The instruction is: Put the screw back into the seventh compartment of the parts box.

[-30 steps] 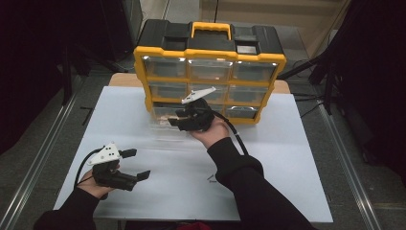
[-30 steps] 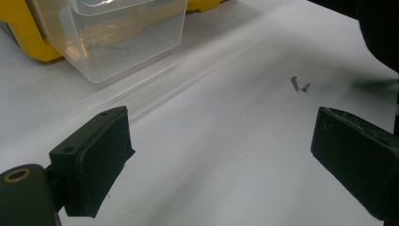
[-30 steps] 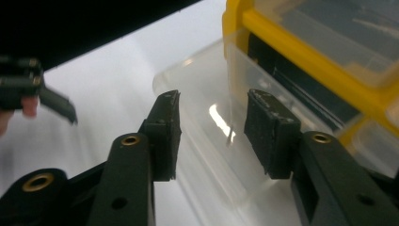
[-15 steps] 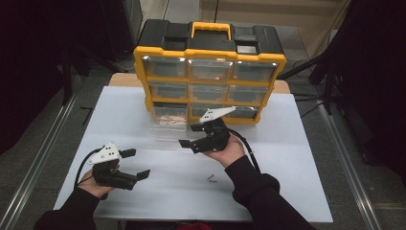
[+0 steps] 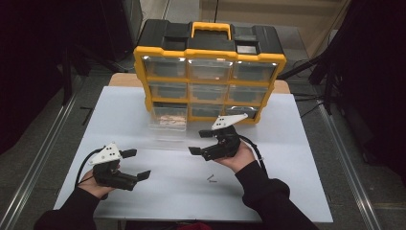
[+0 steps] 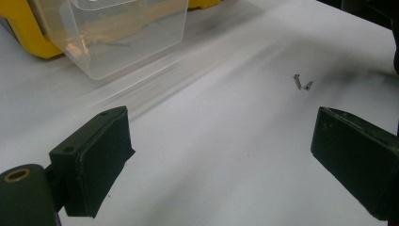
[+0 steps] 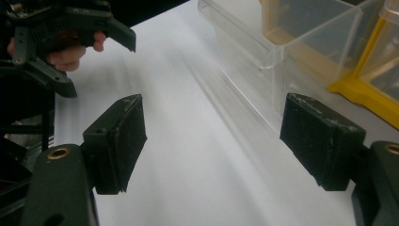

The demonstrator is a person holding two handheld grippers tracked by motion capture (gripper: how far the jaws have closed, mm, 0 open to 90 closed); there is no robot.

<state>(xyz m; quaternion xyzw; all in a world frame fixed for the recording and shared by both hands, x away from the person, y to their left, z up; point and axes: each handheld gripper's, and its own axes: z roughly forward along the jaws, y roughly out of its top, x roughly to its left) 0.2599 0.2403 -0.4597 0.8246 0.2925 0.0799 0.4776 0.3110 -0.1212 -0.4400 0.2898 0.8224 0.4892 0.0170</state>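
A yellow-and-black organizer (image 5: 210, 72) with clear drawers stands at the table's far side. One clear drawer (image 5: 167, 122) is pulled out from its lower left and rests on the table with pale small parts inside; it shows as the drawer (image 6: 122, 37) and the drawer (image 7: 282, 42) in the gripper views. Two small screws (image 5: 211, 178) lie loose on the white table, seen as the screws (image 6: 301, 84) ahead of the left jaws. My left gripper (image 5: 137, 164) is open at the front left. My right gripper (image 5: 199, 143) is open, just right of the drawer, holding nothing.
The white table (image 5: 297, 158) has free room on its right half and along its front edge. In the right gripper view the left gripper (image 7: 70, 28) and its hand sit across the table. Dark floor and metal rails (image 5: 43, 143) flank the table.
My right gripper has drawn back from the organizer's front toward the person and lower, still open. The left gripper has stayed where it was.
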